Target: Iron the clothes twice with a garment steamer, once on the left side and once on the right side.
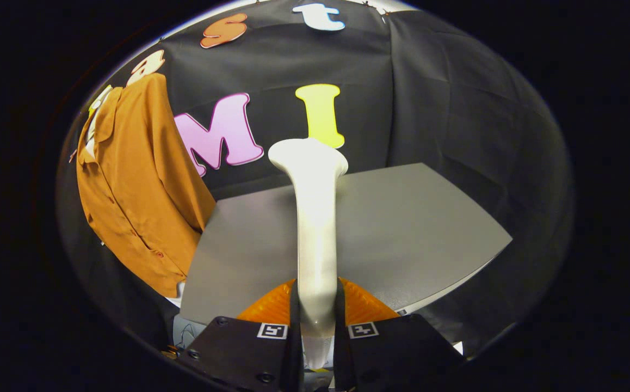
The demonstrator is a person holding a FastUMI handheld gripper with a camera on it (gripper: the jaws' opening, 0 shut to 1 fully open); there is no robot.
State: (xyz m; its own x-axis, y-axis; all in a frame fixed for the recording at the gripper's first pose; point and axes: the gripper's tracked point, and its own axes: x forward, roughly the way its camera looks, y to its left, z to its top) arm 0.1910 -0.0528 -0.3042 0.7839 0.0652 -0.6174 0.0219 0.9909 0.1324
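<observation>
The gripper [317, 321] points forward over the grey rectangular worktop [413, 228], its two fingers [271, 313] clamped on the handle of one cream-white plastic garment steamer [315, 218] — a finger presses on each side of the handle. The steamer rises straight out ahead of the fingers, its slim neck widening into a flared head that stands in front of the black cloth wall [456, 109]. One rust-orange button-front shirt [141, 185] hangs against that wall, off to the left of the steamer and well apart from its head; its collar is up and its lower hem falls past the worktop's left edge. The steamer's head touches neither shirt nor worktop.
</observation>
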